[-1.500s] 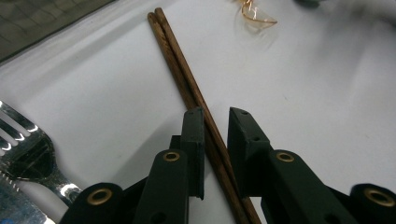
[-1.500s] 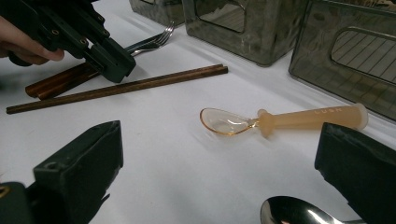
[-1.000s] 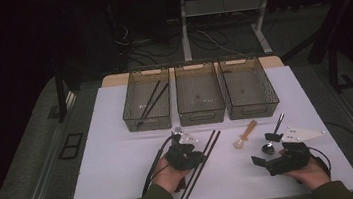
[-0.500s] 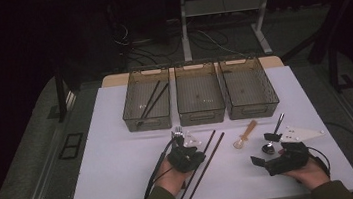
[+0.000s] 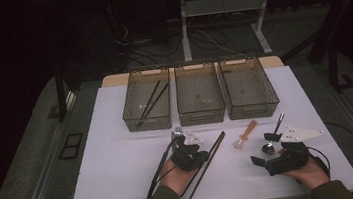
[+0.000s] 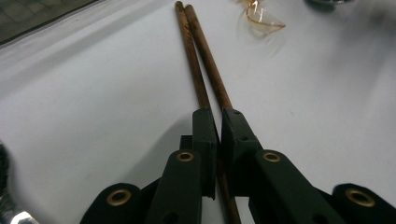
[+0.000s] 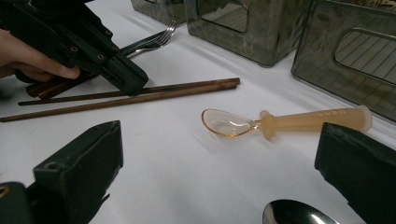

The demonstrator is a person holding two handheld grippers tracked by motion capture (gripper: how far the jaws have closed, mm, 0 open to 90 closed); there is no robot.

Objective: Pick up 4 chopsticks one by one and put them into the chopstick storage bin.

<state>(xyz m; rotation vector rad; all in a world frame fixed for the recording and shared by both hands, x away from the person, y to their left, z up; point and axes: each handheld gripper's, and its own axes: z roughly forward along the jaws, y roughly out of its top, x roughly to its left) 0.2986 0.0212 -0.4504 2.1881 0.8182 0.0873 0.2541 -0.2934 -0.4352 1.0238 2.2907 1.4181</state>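
Two brown chopsticks [image 6: 205, 60] lie side by side on the white table [image 5: 116, 166]. My left gripper [image 6: 219, 112] has just been closing and now has its jaws shut on them near their middle. From above, the left gripper [image 5: 202, 156] sits across the chopsticks [image 5: 215, 145]. My right gripper [image 7: 219, 128] stands open on the table, jaws wide apart. Beyond its jaws lies an amber plastic spoon [image 7: 280, 122]. A metal spoon's bowl [image 7: 294, 213] sits just between them. The right gripper [image 5: 265, 150] rests at the front right.
Three smoky plastic baskets stand in a row at the back: left [image 5: 148, 122], middle [image 5: 201, 115], right [image 5: 253, 110]. The left one holds dark chopsticks [image 5: 152, 100]. A metal fork [image 5: 177, 132] lies left of my left gripper.
The two chopsticks, which lay slightly apart before, now lie drawn together in my left gripper's jaws. My right hand has kept still.
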